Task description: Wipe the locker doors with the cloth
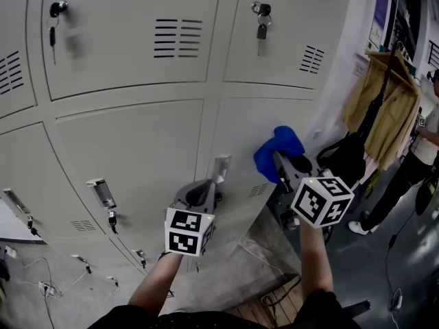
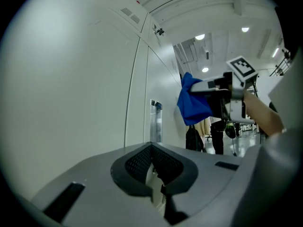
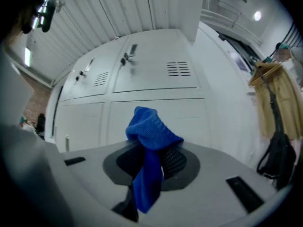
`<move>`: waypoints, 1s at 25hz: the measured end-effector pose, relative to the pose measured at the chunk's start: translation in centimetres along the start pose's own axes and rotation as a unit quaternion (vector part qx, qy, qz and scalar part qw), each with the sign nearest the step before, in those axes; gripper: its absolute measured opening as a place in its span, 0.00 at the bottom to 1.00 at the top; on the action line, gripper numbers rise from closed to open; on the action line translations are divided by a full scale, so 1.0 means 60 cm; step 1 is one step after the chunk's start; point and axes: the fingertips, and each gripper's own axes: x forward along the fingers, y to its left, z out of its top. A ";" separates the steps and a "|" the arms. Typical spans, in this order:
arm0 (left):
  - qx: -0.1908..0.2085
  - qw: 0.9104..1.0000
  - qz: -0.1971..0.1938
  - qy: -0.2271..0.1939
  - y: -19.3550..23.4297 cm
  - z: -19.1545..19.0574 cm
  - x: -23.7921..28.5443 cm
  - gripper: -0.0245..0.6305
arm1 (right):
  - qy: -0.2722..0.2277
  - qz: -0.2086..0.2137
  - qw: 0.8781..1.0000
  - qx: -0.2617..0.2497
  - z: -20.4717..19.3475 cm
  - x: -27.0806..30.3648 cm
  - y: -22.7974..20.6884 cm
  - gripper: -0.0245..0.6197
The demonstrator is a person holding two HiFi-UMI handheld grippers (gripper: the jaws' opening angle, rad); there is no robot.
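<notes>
Grey locker doors (image 1: 130,142) fill the head view. My right gripper (image 1: 280,162) is shut on a blue cloth (image 1: 278,149), which bunches over its jaws in front of the lower right door (image 1: 247,125), close to that door's right edge. I cannot tell whether the cloth touches the door. In the right gripper view the blue cloth (image 3: 149,131) hangs between the shut jaws of my right gripper (image 3: 152,155), and the lockers (image 3: 151,79) lie beyond. My left gripper (image 1: 203,192) is shut and holds nothing, near a door handle (image 1: 221,168). In the left gripper view, my left gripper (image 2: 151,150) runs along a locker face (image 2: 71,79).
Keys hang in the locks of the upper doors (image 1: 53,19) (image 1: 261,20). A second metal handle (image 1: 101,192) juts from the lower left door. Coats on a hanger (image 1: 384,108) and a black bag (image 1: 346,160) stand right of the lockers. A person (image 1: 422,156) stands far right. Cables (image 1: 41,283) lie on the floor.
</notes>
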 end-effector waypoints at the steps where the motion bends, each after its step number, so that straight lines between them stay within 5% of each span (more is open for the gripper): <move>1: -0.001 1.000 0.000 0.000 0.000 0.000 0.000 0.05 | 0.005 0.032 0.999 0.000 -0.003 0.006 0.039 0.17; 4: -0.001 1.000 0.004 -0.002 0.002 0.003 0.001 0.05 | 0.030 0.098 0.995 -0.018 -0.022 0.033 0.127 0.17; 8: -0.012 1.000 0.005 -0.001 0.002 0.001 0.001 0.05 | 0.067 0.121 0.989 -0.052 -0.064 0.070 0.181 0.17; 13: -0.018 1.000 0.003 0.001 0.002 -0.002 -0.001 0.05 | 0.067 0.107 0.988 -0.092 -0.078 0.086 0.180 0.17; 17: -0.023 1.000 0.001 -0.002 0.003 -0.001 -0.001 0.05 | 0.068 0.099 0.990 -0.074 -0.078 0.082 0.149 0.17; 25: -0.023 1.000 0.001 -0.002 0.005 -0.005 -0.001 0.05 | 0.077 0.019 0.994 -0.079 -0.089 0.067 0.038 0.17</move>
